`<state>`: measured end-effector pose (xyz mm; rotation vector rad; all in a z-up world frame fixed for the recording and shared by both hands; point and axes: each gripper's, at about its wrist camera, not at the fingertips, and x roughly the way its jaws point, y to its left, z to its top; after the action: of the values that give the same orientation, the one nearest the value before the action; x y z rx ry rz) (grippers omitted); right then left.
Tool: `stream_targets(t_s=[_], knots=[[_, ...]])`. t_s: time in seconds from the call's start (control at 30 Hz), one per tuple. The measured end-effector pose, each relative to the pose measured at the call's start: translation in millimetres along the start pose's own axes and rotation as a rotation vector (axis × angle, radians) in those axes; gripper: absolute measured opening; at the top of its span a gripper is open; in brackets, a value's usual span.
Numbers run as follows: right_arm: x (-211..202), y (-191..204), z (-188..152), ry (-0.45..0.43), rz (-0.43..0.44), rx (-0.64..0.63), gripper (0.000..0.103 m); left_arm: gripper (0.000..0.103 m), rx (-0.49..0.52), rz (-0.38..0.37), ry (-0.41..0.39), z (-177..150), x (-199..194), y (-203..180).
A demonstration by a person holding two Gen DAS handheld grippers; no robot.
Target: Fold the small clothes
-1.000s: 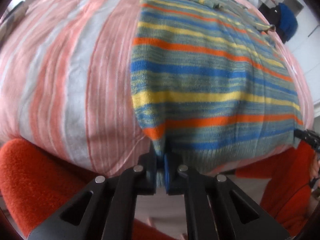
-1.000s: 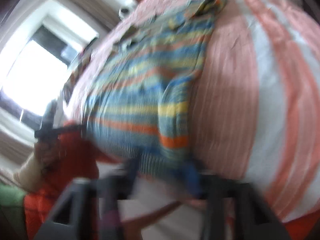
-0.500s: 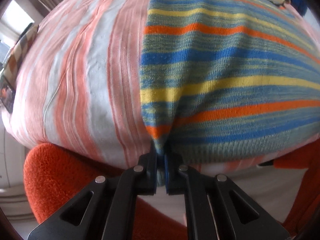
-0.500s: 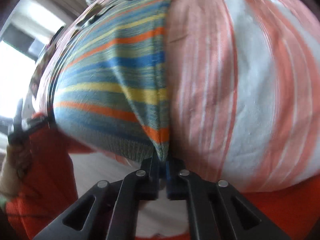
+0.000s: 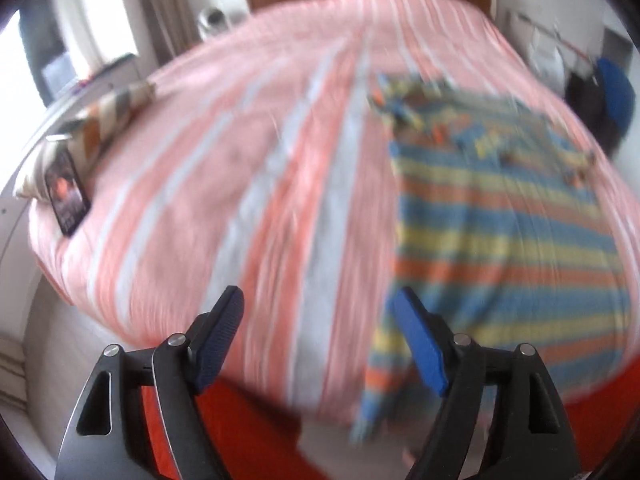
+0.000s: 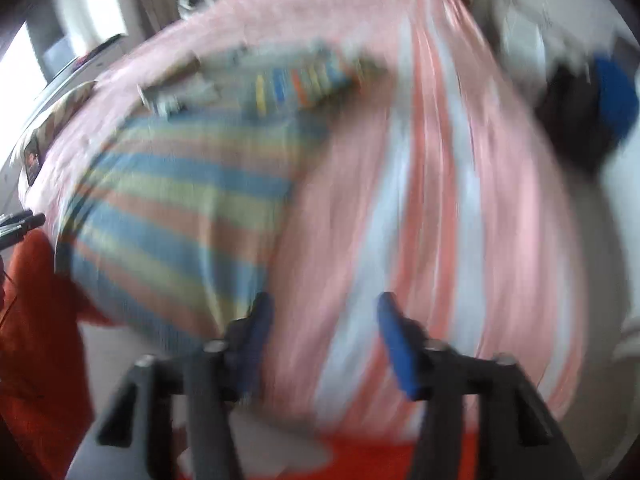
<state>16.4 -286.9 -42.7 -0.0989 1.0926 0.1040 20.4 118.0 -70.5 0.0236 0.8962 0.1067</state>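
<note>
both views badly smeared by motion. left gripper (image 5: 316,336) tipped steeply down toward the near edge of the bed (image 5: 224,184), jaws just opened and now spread wide, blue pads (image 5: 420,344) apart with only the pink-and-white striped cover between them. striped sweater (image 5: 508,248) spread flat on the right half of the bed in the left wrist view, its near corner drooping over the edge just beside the right-hand pad, not pinched; hard to tell through the blur whether cloth brushes that pad. right gripper (image 6: 324,340) likewise pitched down, jaws just opened, released, nothing clamped; sweater (image 6: 180,216) lying to its left with the hem close against the left-hand pad, contact unclear. sleeves bunched at the far end of the garment. orange sleeve (image 6: 36,340) at the left edge of the right wrist view, with the dark tip of the other gripper poking in above it. phone (image 5: 66,196) leaning at the far left corner of the bed by a patterned pillow (image 5: 104,116).
</note>
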Motion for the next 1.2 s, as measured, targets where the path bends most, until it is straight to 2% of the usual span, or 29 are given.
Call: stream_targets(t_s=[0.07, 0.13, 0.2, 0.23, 0.27, 0.33, 0.4, 0.47, 0.5, 0.57, 0.73, 0.87, 0.97, 1.03, 1.17, 1.2], knots=[[19, 17, 48, -0.058, 0.028, -0.094, 0.061, 0.080, -0.042, 0.033, -0.031, -1, 9, 2], [46, 33, 82, -0.092, 0.054, -0.166, 0.061, 0.080, -0.079, 0.051, -0.049, -7, 16, 10], [87, 50, 115, -0.072, 0.103, -0.201, 0.061, 0.079, -0.089, 0.089, -0.054, -22, 23, 17], [109, 55, 127, -0.046, 0.129, -0.201, 0.061, 0.079, -0.090, 0.119, -0.001, -25, 32, 19], [133, 62, 139, -0.015, 0.139, -0.205, 0.061, 0.079, -0.102, 0.107, 0.021, -26, 38, 25], [162, 62, 143, 0.020, 0.147, -0.180, 0.061, 0.079, -0.155, 0.052, 0.023, -26, 38, 36], [188, 61, 145, 0.043, 0.174, -0.135, 0.059, 0.079, -0.175, 0.056, 0.039, -25, 41, 40], [185, 48, 147, 0.021, 0.148, -0.074, 0.016, 0.079, -0.184, 0.047, 0.057, -28, 44, 41], [175, 31, 147, 0.008, 0.139, -0.017, 0.004, 0.079, -0.190, 0.039, 0.059, -28, 46, 43], [152, -6, 148, -0.050, 0.081, 0.056, 0.004, 0.079, -0.195, 0.034, 0.059, -27, 46, 43], [75, -137, 111, -0.153, -0.097, 0.315, 0.004, 0.079, -0.189, 0.041, 0.055, -28, 46, 37], [49, -209, 54, -0.134, -0.194, 0.485, 0.004, 0.079, -0.163, 0.062, 0.051, -30, 46, 31], [59, -237, 14, -0.094, -0.131, 0.621, 0.004, 0.079, -0.133, 0.089, 0.042, -30, 46, 24], [76, -241, -5, -0.091, -0.029, 0.694, 0.004, 0.079, -0.121, 0.101, 0.040, -31, 46, 22], [94, -245, -28, -0.179, 0.174, 0.840, 0.013, 0.079, -0.120, 0.104, 0.040, -32, 45, 22], [95, -248, -32, -0.206, 0.214, 0.877, 0.020, 0.079, -0.121, 0.104, 0.041, -32, 45, 23]])
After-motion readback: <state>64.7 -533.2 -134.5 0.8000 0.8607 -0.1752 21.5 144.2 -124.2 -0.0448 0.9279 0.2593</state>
